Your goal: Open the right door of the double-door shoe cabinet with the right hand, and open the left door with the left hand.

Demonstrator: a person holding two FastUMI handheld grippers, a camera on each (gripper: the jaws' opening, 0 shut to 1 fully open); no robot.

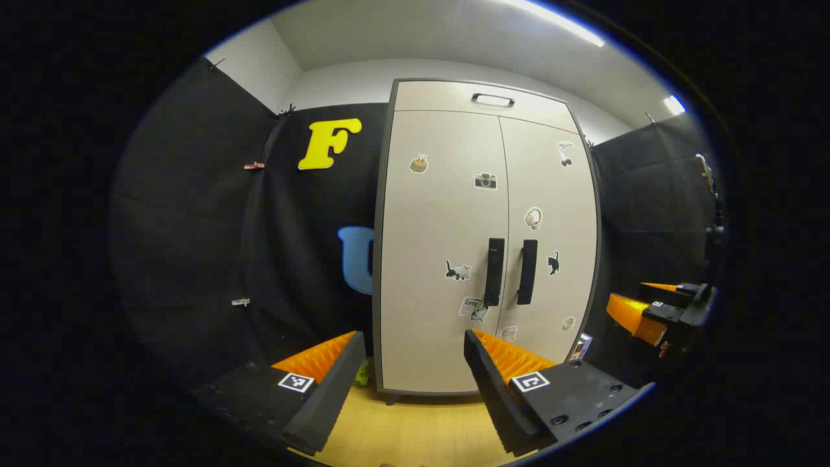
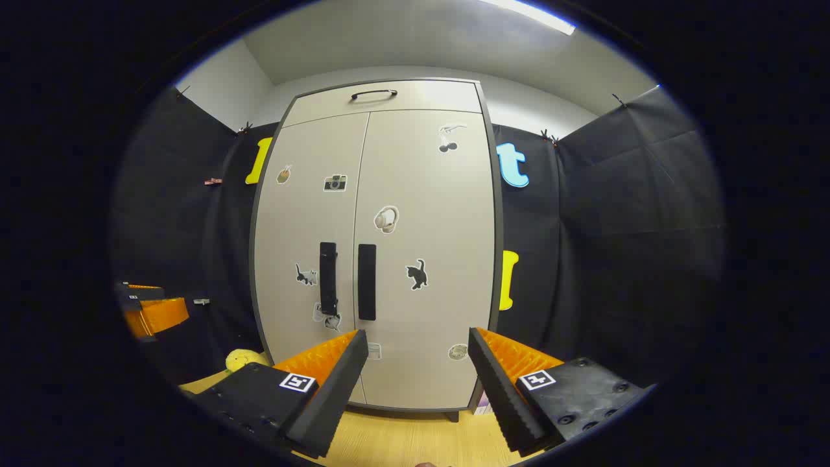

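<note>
Jaws spread on both right gripper (image 2: pixel 415 363) and left gripper (image 1: pixel 412 363), well short of closed shoe cabinet (image 2: pixel 389 363). Best to drive right one squarely onto right handle (image 2: pixel 367 281), clamping mid-bar, then swinging outward along hinge arc.

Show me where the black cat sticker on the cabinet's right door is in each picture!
Left gripper view: the black cat sticker sits right of centre, just right of the right door's black bar handle.
Right gripper view: the sticker sits near the middle, right of that handle.
Shared landmark: the white headphones sticker above it.
</note>
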